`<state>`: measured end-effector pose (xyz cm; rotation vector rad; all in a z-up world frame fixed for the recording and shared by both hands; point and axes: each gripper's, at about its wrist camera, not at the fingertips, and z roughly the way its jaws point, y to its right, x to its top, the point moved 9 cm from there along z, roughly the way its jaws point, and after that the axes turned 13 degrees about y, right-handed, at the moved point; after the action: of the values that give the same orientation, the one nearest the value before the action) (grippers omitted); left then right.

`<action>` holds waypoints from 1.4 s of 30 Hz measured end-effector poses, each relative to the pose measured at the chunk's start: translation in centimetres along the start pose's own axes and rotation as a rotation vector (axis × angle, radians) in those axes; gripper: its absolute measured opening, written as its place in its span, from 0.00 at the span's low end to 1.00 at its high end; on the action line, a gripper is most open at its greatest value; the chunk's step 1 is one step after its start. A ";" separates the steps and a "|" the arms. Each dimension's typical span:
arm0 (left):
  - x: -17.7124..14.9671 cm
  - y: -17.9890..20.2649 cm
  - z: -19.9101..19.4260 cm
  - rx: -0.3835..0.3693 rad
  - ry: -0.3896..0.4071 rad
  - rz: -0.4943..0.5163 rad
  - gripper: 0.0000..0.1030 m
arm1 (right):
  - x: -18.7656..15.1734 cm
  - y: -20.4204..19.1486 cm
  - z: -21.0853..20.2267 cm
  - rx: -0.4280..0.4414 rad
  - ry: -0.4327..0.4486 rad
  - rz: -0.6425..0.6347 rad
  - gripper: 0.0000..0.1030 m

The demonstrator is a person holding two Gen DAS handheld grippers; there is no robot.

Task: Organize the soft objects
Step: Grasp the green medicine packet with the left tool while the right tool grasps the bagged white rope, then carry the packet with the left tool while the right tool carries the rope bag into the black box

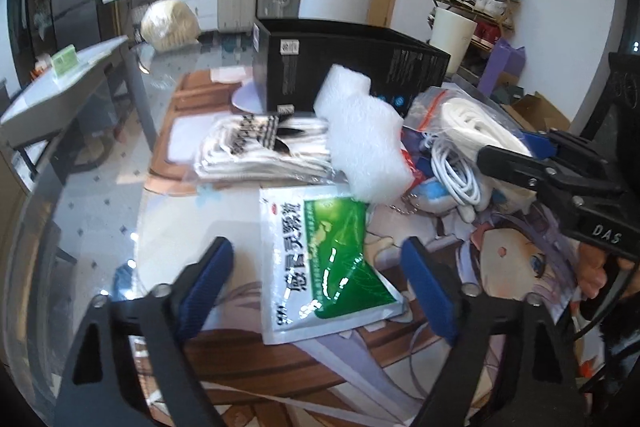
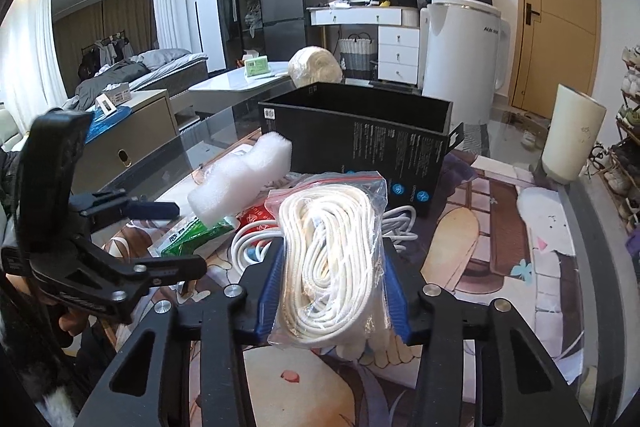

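Observation:
My right gripper (image 2: 330,275) is shut on a clear zip bag of coiled white rope (image 2: 332,259) and holds it above the table; the bag also shows in the left wrist view (image 1: 476,123). My left gripper (image 1: 320,267) is open and empty over a green and white medicine packet (image 1: 320,259). A white foam piece (image 1: 360,139) lies beyond it, with folded white socks (image 1: 264,147) to its left. An open black box (image 2: 360,131) stands behind them. A white cable (image 1: 456,171) lies beside the foam.
The glass table carries an anime-print mat (image 2: 500,247). A white cylinder (image 2: 572,135) stands at the table's far right edge. A white appliance (image 2: 460,47), drawers and suitcases stand behind. A grey side table (image 1: 60,87) is to the left.

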<state>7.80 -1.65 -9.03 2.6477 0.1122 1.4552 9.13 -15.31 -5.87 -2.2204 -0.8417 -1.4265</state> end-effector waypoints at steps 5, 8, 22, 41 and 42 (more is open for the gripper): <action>0.0 -0.2 -0.1 0.021 0.002 0.019 0.45 | 0.6 0.1 -0.6 -0.004 0.030 0.006 0.44; -0.1 -0.1 -0.4 -0.002 0.006 0.012 0.40 | 0.8 0.1 -0.8 -0.005 0.040 0.005 0.44; 1.2 -0.9 -2.6 0.023 0.091 0.019 0.35 | 2.3 0.5 -2.1 -0.021 0.115 0.008 0.44; 5.3 -1.3 -5.4 0.031 0.239 -0.014 0.35 | 4.8 1.6 -3.8 -0.062 0.179 0.038 0.44; 5.5 -1.3 -5.4 0.036 0.242 -0.013 0.35 | 4.9 1.6 -3.8 -0.063 0.179 0.039 0.44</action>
<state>6.18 0.66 -1.73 2.4807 0.1780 1.7793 9.07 -17.37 0.17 -2.1027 -0.6982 -1.6254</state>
